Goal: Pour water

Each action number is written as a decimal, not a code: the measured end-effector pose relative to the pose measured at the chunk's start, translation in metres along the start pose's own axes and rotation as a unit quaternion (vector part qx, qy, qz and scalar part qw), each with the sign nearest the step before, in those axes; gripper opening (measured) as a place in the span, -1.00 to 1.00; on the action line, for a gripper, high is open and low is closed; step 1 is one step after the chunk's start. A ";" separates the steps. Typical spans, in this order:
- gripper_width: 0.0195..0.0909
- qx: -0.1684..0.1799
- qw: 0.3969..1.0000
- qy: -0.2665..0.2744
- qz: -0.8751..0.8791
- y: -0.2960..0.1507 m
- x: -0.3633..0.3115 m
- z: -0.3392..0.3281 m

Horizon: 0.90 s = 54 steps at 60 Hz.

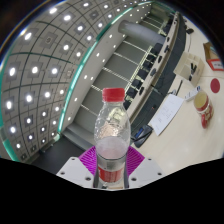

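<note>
A: Clear plastic, red cap: one bottle (111, 135), standing in the lower middle of the frame. Condition?

B: Upright, cap on, held between the two purple pads (93, 160). The gripper (111, 166) is closed on the bottle's lower body, both fingers pressing against its sides. Red label band near the base. I cannot tell the water level through the plastic.

A: Why held low on the body?

B: My judgement only: a grip below the middle leaves the neck free, so the bottle can be tipped for pouring. The cap being in place suggests pouring has not begun.

A: Item two, the surroundings.

B: Gripper view only. The scene is strongly tilted, so the tool seems raised and angled off level. A ceiling (40, 60) with rows of small lights fills the upper left of the frame. Rows of desks (140, 70) run down the middle. At the right of the frame, a pale table (180, 100) carries papers and a jar (203, 108) with a red lid.

A: A cup or glass to pour into?

B: None that I can make out. The bottle's base is cut off at the bottom of the frame, as are the finger bodies. Items on the right-hand table are too small to identify further.
</note>
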State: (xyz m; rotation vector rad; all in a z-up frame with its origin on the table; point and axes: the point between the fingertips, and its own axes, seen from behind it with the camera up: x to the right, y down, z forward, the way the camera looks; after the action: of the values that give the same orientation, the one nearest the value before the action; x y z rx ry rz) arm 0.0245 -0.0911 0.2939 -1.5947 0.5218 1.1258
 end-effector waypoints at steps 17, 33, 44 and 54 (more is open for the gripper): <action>-0.59 0.035 0.916 -0.061 0.394 -0.102 0.083 0.038; -0.59 0.052 0.838 -0.051 0.541 -0.119 0.167 0.047; -0.59 0.018 0.853 -0.030 0.520 -0.110 0.168 0.054; -0.59 -0.015 0.931 -0.007 0.365 -0.135 0.147 0.048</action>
State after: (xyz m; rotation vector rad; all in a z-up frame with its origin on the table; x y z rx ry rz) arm 0.1804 0.0295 0.2353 -1.4430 1.1504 1.6909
